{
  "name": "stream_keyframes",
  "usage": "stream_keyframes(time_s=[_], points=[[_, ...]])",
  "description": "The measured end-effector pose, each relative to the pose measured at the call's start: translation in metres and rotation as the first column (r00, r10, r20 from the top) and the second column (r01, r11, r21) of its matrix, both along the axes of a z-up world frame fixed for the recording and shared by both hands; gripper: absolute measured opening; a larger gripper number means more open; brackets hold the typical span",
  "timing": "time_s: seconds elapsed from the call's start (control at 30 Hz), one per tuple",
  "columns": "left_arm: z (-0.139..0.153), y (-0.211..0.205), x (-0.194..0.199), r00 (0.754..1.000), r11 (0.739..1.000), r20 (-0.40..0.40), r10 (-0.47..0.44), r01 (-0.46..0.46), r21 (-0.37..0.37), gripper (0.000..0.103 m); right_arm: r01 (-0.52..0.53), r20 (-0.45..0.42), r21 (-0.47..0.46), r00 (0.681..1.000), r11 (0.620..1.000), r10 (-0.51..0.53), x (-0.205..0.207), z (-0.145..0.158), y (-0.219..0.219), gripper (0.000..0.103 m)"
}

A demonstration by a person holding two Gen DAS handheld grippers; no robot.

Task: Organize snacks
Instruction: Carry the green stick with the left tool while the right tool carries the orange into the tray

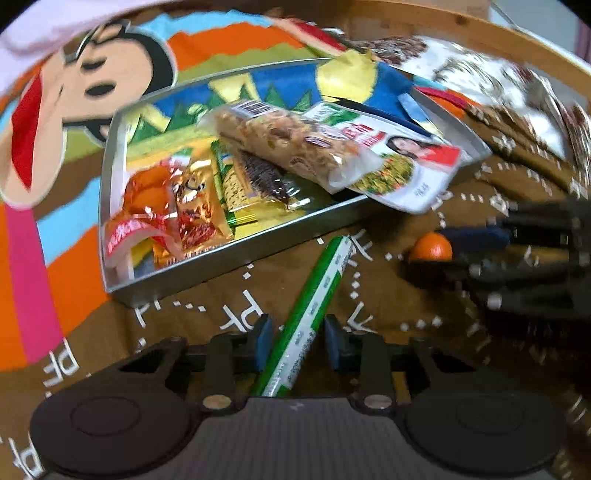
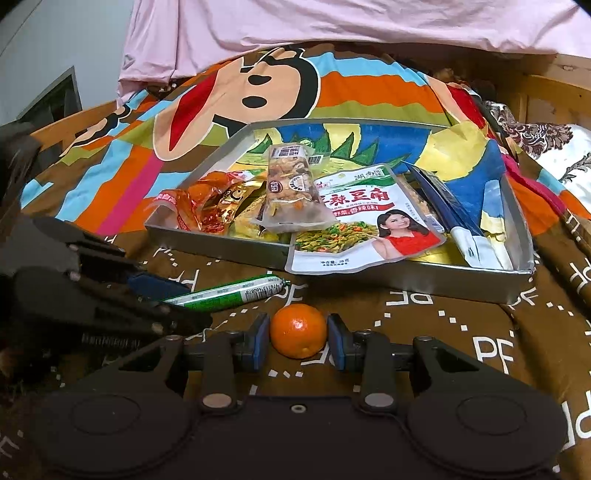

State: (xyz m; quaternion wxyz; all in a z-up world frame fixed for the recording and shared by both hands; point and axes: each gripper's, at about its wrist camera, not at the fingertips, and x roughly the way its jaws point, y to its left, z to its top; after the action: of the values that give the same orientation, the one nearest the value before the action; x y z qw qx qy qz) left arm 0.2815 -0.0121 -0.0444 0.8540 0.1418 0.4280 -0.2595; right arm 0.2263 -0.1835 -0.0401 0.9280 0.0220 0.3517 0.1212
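Observation:
A silver tray (image 1: pixel 236 254) (image 2: pixel 424 284) on the bed holds several snack packets, among them a nut bar (image 1: pixel 284 144) (image 2: pixel 291 195) and a white bean packet (image 1: pixel 402 166) (image 2: pixel 354 229) that hangs over the rim. A green sausage stick (image 1: pixel 314 314) (image 2: pixel 229 293) lies on the brown cover before the tray. My left gripper (image 1: pixel 299 341) (image 2: pixel 155 295) is open with its pads either side of the stick. A small orange (image 2: pixel 298 330) (image 1: pixel 430 247) sits between the pads of my right gripper (image 2: pixel 298 332) (image 1: pixel 476 247), which is open around it.
The bed has a colourful cartoon cover (image 2: pixel 258 85) behind the tray and a pink sheet (image 2: pixel 332 29) beyond. A patterned white cloth (image 2: pixel 561 147) lies at the right. A wooden frame (image 1: pixel 424 22) edges the bed.

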Motion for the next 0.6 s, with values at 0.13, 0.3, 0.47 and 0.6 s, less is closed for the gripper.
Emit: stream_keyframes(time_s=[0.13, 0.3, 0.47, 0.6], points=[[0.004, -0.002, -0.014, 1.000, 0.999, 0.004, 0.022, -0.022, 0.037, 0.023, -0.016, 0.024, -0.039, 1.000, 0.999, 0.017, -0.007, 0.004, 0.001, 0.036], [0.022, 0.009, -0.038, 0.995, 0.993, 0.000, 0.102, -0.102, -0.059, 0.018, -0.026, 0.072, -0.072, 0.997, 0.997, 0.032, -0.023, 0.012, -0.002, 0.036], [0.040, 0.022, -0.054, 0.981, 0.966, 0.066, 0.182, -0.167, -0.195, 0.019, -0.019, 0.154, -0.099, 0.988, 0.995, 0.035, -0.035, 0.025, -0.009, 0.036], [0.052, 0.025, -0.049, 0.954, 0.938, 0.145, 0.262, -0.216, -0.269, 0.019, 0.032, 0.227, -0.121, 0.974, 0.992, -0.003, -0.033, 0.036, -0.020, 0.036]])
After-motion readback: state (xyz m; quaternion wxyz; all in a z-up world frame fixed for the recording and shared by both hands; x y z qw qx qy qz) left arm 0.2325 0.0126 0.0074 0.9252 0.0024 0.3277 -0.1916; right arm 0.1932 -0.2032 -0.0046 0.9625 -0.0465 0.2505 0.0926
